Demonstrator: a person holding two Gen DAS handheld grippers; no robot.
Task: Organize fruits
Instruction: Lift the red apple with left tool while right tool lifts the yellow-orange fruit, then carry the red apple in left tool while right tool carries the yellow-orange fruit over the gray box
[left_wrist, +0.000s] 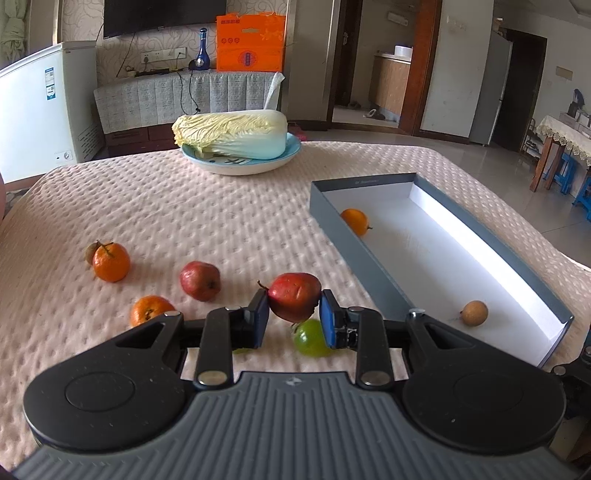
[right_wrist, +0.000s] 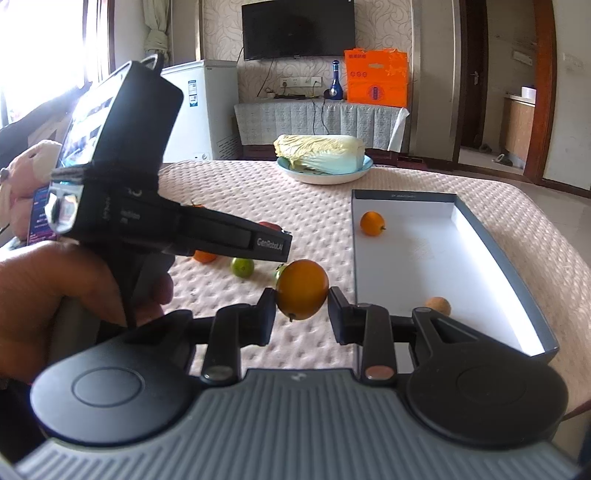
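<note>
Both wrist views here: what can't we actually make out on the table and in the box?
- Small brownish fruit, left wrist view: mostly hidden behind an orange; type unclear.
- Green fruit, left wrist view: partly covered by the left gripper's fingers and the red fruit it holds.
- Box print on far wall, right wrist view: too small to read.

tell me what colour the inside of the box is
White inside the box, grey outside; clearest in the left wrist view.

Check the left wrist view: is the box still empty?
No, the box already holds two fruits, an orange near its far end and a small brown fruit near its close end.
</note>
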